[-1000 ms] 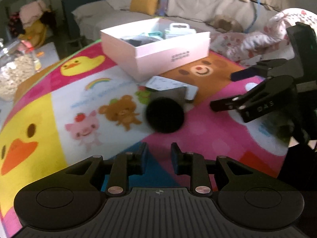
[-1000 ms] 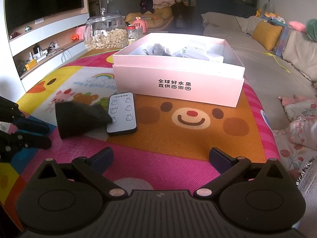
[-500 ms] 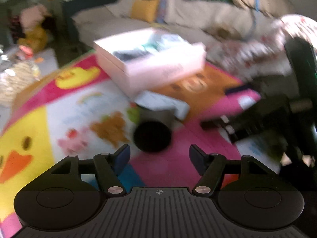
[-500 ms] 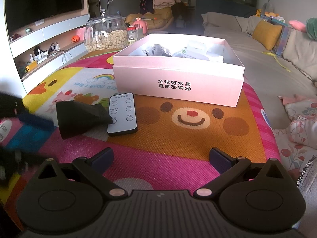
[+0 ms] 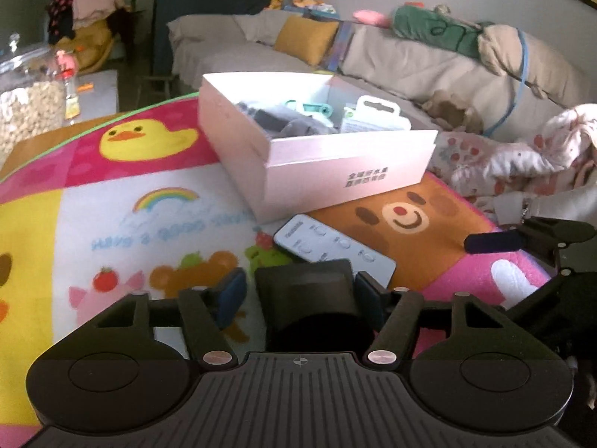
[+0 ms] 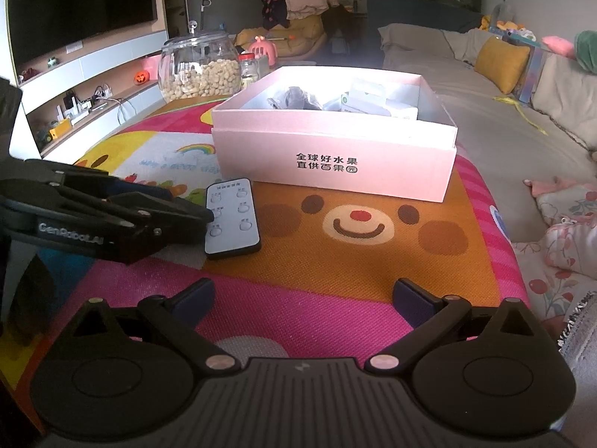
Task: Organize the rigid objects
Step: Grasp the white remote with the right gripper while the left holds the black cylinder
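Observation:
A black nozzle-shaped object (image 5: pixel 309 298) lies on the colourful play mat between the fingers of my left gripper (image 5: pixel 300 293), which is open around it; the right finger looks close to or touching it. A white remote (image 5: pixel 334 252) lies just beyond it and shows in the right wrist view too (image 6: pixel 231 220). A pink open box (image 5: pixel 335 171) holding several items stands behind (image 6: pixel 335 164). My right gripper (image 6: pixel 304 296) is open and empty above the mat. The left gripper (image 6: pixel 112 216) hides the black object in the right wrist view.
A glass jar of nuts (image 6: pixel 199 71) stands at the mat's far left corner. A sofa with a yellow cushion (image 6: pixel 502 63) runs along the right. A floral blanket (image 6: pixel 567 239) lies off the mat's right edge. A TV shelf (image 6: pixel 74 86) is at left.
My left gripper opened wide and moved forward, so the black object now sits between its fingers. The right gripper has stayed still and open.

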